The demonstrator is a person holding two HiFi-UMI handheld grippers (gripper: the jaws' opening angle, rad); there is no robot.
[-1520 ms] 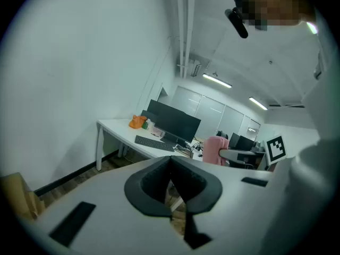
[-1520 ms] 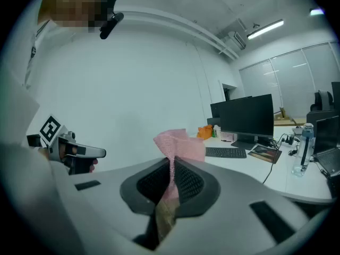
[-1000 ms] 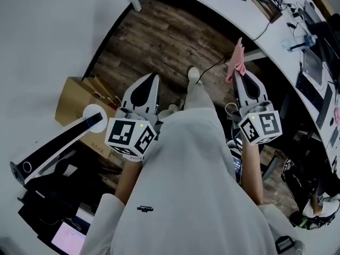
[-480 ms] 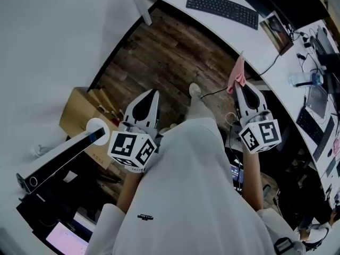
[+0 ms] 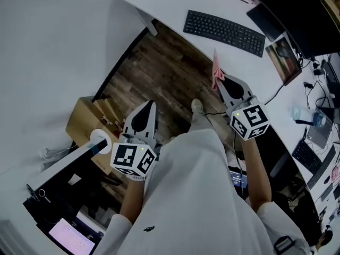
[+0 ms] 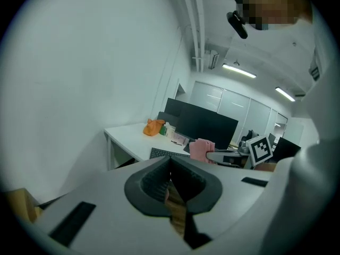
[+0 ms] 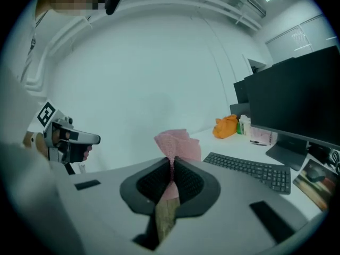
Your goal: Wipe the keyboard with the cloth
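Note:
A black keyboard [image 5: 224,32] lies on the white desk [image 5: 170,7]; it also shows in the right gripper view [image 7: 249,170] and far off in the left gripper view [image 6: 166,153]. My right gripper [image 5: 219,79] is shut on a pink cloth [image 5: 217,71], which sticks up from its jaws [image 7: 175,145], a short way from the keyboard's near edge. My left gripper [image 5: 147,106] hangs over the wooden floor, jaws closed with nothing between them [image 6: 171,182].
A black monitor [image 7: 289,108] stands behind the keyboard, with an orange bundle [image 7: 227,126] and bottles at the desk's far end. A cardboard box [image 5: 87,124] sits on the floor by the wall. A second desk with cables and laptops [image 5: 319,137] is at the right.
The right gripper with the pink cloth has moved forward and left, closer to the keyboard. The head view has shifted so more of the desk and keyboard shows. The left gripper stayed put.

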